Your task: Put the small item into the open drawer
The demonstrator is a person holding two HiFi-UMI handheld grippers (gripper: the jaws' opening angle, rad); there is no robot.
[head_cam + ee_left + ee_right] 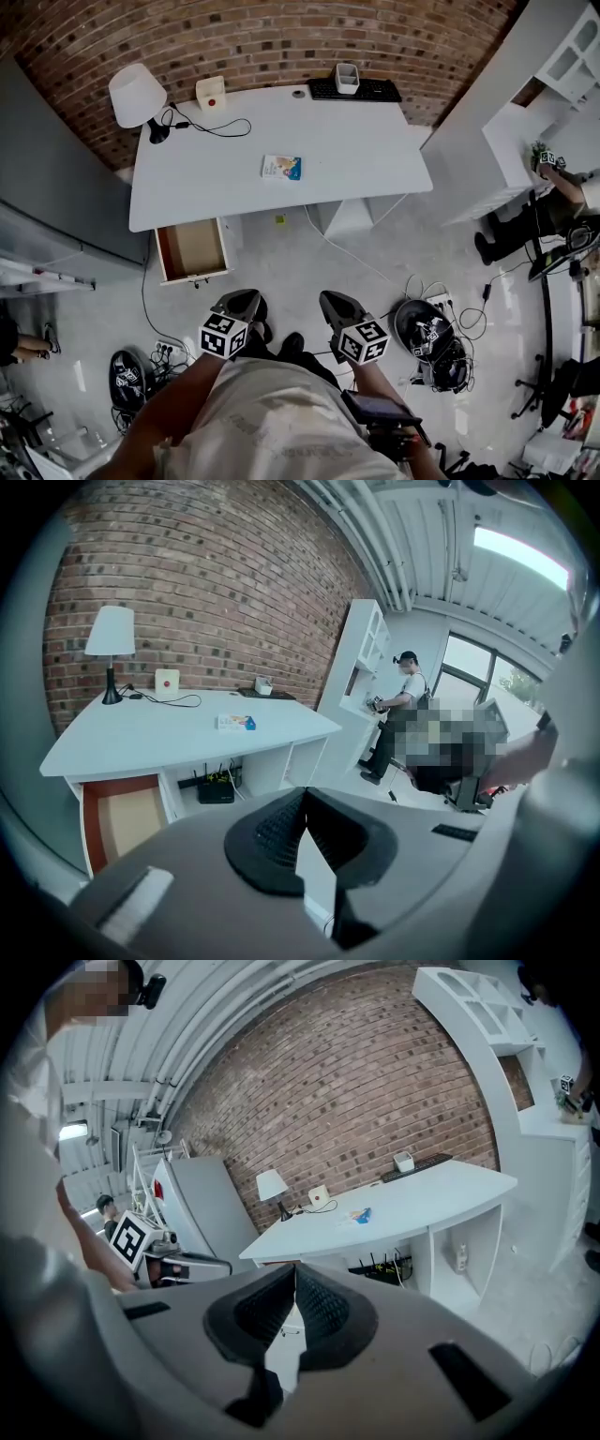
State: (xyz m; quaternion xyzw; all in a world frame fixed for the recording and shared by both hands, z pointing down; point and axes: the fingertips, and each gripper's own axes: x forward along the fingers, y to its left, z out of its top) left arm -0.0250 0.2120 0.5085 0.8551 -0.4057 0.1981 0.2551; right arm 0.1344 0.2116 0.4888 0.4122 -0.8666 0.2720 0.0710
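A small white and blue packet [281, 167] lies flat on the white desk [356, 159], near its front edge. The open wooden drawer [192, 249] sticks out under the desk's left end, and nothing shows inside it. My left gripper [239, 305] and right gripper [339, 307] hang side by side over the floor, well short of the desk. Both are shut with nothing between the jaws. The left gripper view shows its gripper [302, 799] pointing at the packet [235, 722] and the drawer [122, 817]. In the right gripper view, its gripper [295, 1274] faces the packet [358, 1215].
On the desk stand a white lamp [137, 94], a white box with a red button [211, 94], a black keyboard [356, 90] and a cup [347, 77]. White shelving [553, 75] and a person [562, 206] are at right. Cables and black gear [427, 337] lie on the floor.
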